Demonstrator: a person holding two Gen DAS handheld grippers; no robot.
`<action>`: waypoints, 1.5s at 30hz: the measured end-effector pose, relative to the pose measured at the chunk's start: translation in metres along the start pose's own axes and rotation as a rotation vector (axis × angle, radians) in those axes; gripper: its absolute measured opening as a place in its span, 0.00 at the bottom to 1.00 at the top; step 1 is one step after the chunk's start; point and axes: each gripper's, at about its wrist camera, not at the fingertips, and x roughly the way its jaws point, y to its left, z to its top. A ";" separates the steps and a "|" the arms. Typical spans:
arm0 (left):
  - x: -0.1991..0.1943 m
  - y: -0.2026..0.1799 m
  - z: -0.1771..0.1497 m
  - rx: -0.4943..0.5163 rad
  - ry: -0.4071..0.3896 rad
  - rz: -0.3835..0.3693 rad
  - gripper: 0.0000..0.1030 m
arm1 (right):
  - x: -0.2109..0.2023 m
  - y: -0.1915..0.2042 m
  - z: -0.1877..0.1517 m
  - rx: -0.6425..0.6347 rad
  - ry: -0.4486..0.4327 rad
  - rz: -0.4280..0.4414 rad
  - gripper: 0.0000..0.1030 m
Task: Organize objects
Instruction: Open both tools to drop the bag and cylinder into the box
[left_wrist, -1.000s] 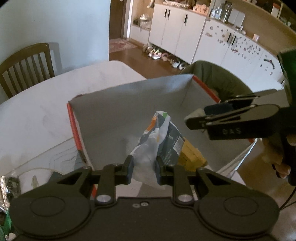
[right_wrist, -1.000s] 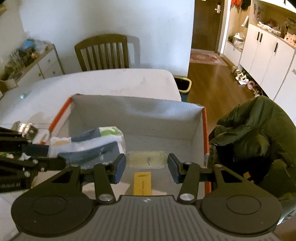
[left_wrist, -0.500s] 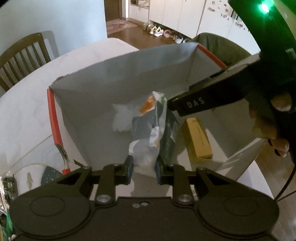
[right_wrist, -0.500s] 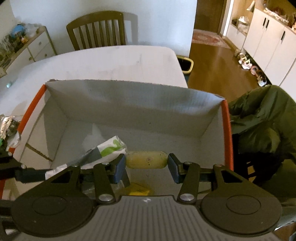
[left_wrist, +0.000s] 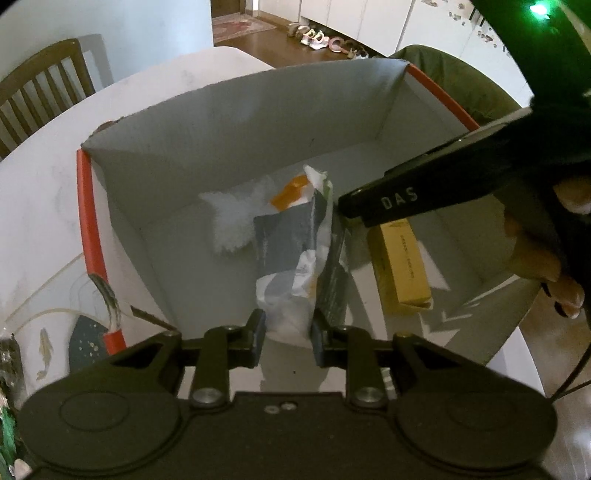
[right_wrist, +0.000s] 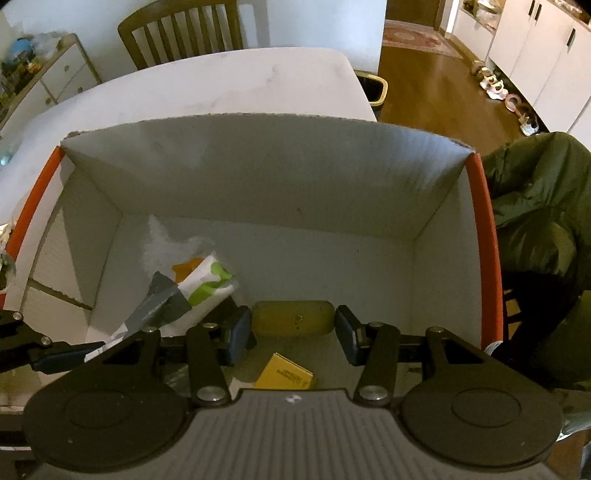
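A grey cardboard box (left_wrist: 240, 122) with orange edges stands open on the white table. My left gripper (left_wrist: 284, 339) reaches down into it, and its jaws are opening around a grey, white and orange snack bag (left_wrist: 295, 251) that still fills the gap between the pads. In the right wrist view the bag (right_wrist: 207, 280) leans at the box's (right_wrist: 277, 166) left. My right gripper (right_wrist: 293, 326) is shut on a yellowish oblong packet (right_wrist: 293, 317) low inside the box. One of its fingers (left_wrist: 399, 203) crosses the left wrist view beside the bag.
A yellow carton (left_wrist: 400, 266) lies on the box floor, and a white fluffy patch (left_wrist: 232, 218) sits behind the bag. A person's hand (left_wrist: 535, 251) holds the right gripper. A wooden chair (right_wrist: 181, 29), a bin (right_wrist: 373, 88) and a green jacket (right_wrist: 535, 206) surround the table (right_wrist: 221, 85).
Both grippers have sunk deeper into the box and tilted further down. The bag has come down toward the box floor, and the left pads have spread slightly.
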 end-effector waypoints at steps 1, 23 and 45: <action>0.000 -0.001 0.000 -0.001 0.002 0.001 0.28 | -0.001 0.000 0.000 0.000 -0.003 0.002 0.48; -0.038 0.002 -0.019 -0.044 -0.084 -0.024 0.43 | -0.065 -0.005 -0.015 0.040 -0.129 0.049 0.58; -0.140 -0.004 -0.056 -0.065 -0.344 0.008 0.73 | -0.165 0.018 -0.067 0.036 -0.336 0.142 0.67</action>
